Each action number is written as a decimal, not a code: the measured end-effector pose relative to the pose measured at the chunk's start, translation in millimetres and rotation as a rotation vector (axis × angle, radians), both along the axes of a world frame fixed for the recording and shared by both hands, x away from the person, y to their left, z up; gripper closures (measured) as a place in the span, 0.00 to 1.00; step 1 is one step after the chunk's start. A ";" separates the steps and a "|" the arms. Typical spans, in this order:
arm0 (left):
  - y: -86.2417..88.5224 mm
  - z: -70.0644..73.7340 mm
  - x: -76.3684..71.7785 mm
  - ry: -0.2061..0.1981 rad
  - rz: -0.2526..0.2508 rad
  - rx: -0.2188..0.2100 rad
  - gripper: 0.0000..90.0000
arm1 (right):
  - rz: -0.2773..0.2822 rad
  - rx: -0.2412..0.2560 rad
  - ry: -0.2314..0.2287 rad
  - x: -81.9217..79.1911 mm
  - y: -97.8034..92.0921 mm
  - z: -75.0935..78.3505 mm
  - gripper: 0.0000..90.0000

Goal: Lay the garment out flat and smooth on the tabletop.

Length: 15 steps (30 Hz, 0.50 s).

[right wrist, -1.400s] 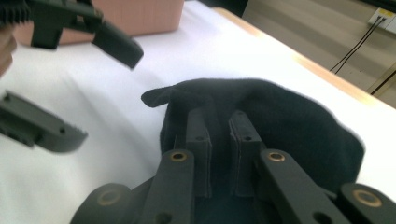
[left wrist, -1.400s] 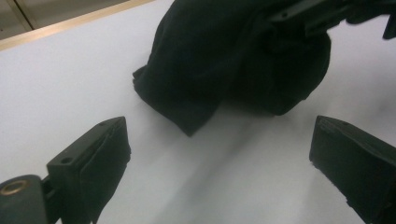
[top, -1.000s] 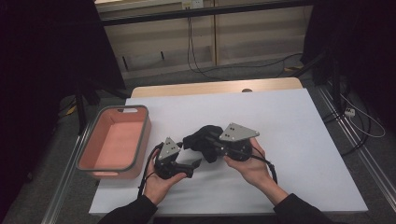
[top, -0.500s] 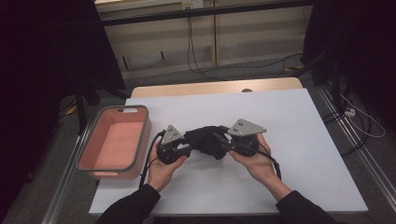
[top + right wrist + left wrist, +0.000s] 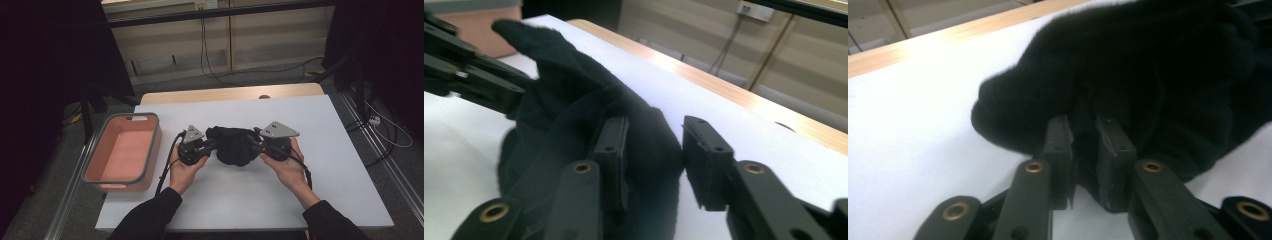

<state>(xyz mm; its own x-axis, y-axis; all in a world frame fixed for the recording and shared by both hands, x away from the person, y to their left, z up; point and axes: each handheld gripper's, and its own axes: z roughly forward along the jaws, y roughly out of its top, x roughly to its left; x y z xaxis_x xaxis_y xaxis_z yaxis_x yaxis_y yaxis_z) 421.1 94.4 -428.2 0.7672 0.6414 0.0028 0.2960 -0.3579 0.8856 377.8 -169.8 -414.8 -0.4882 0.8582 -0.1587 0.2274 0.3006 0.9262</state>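
Note:
A black cloth (image 5: 235, 147) lies bunched at the middle of the white table (image 5: 320, 190), stretched between both grippers. My left gripper (image 5: 212, 145) holds its left side; in the left gripper view the jaws (image 5: 1083, 150) are nearly together with a fold of the cloth (image 5: 1158, 75) pinched between them. My right gripper (image 5: 255, 145) holds the right side. In the right gripper view its jaws (image 5: 651, 150) clamp a thick bunch of cloth (image 5: 574, 100), and the left gripper (image 5: 469, 80) reaches in from the far side.
A pink bin (image 5: 156, 145) with a grey rim stands at the table's left edge, close to my left hand. Bare white table surrounds the cloth. A wooden strip (image 5: 230, 95) runs along the far edge, with cables on the floor beyond.
Both grippers have moved away from me and drawn apart, keeping hold of the cloth. The cloth is now spread wider between them.

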 end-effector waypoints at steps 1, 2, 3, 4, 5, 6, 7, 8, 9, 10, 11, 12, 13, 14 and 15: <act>0.2 0.2 -0.1 0.001 -0.005 0.000 0.91 | -0.007 -0.007 0.000 0.6 -2.3 -0.6 0.67; 0.9 0.7 -0.1 -0.001 -0.002 0.002 0.93 | -0.015 -0.011 0.000 1.0 -4.5 -0.8 0.66; 1.9 1.4 0.5 0.002 -0.004 -0.001 0.95 | -0.024 -0.009 0.000 1.2 -6.9 -0.7 0.65; 2.2 1.6 0.7 0.005 -0.005 -0.013 0.96 | -0.026 -0.008 0.003 1.5 -9.8 -0.6 0.65; 2.5 2.1 0.6 0.002 -0.007 -0.012 0.96 | -0.033 -0.007 0.007 1.0 -11.8 -0.7 0.64; 2.4 2.3 0.3 0.002 -0.009 -0.012 0.96 | -0.037 -0.008 0.009 0.6 -13.7 -1.0 0.63; 2.2 2.6 -0.1 0.000 -0.010 -0.009 0.96 | -0.038 -0.008 0.010 -0.1 -15.1 -1.0 0.62; 2.3 2.9 -0.3 -0.003 -0.009 0.000 0.96 | -0.042 -0.012 0.007 -0.9 -16.5 -0.5 0.62; 2.1 2.9 -0.3 -0.001 -0.008 0.001 0.96 | -0.045 -0.014 0.001 -1.8 -17.9 0.5 0.62; 2.3 2.9 -0.2 -0.004 -0.002 0.003 0.97 | -0.049 -0.009 -0.001 -3.1 -19.3 1.9 0.62; 2.3 2.8 0.1 -0.004 0.003 0.002 0.98 | -0.050 -0.009 -0.008 -4.6 -21.1 3.5 0.62; 2.7 2.8 0.9 -0.001 0.000 0.002 0.98 | -0.053 -0.007 -0.013 -7.0 -22.4 5.2 0.64; 3.3 3.2 1.7 -0.002 0.002 0.001 0.99 | -0.047 -0.008 -0.018 -9.6 -23.9 6.8 0.65; 4.3 3.9 2.9 -0.002 0.006 0.000 0.99 | -0.040 -0.009 -0.025 -12.2 -25.1 8.3 0.66; 4.9 4.5 4.4 -0.004 0.015 -0.002 0.99 | -0.030 -0.005 -0.026 -14.9 -25.7 9.6 0.66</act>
<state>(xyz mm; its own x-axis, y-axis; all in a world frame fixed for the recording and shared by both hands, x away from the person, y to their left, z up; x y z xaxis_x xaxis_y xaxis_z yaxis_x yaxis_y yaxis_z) 425.5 99.3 -423.7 0.7576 0.6527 0.0050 0.2973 -0.3520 0.8875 362.8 -195.5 -405.3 -0.4580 0.8715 -0.1754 0.2124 0.2989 0.9304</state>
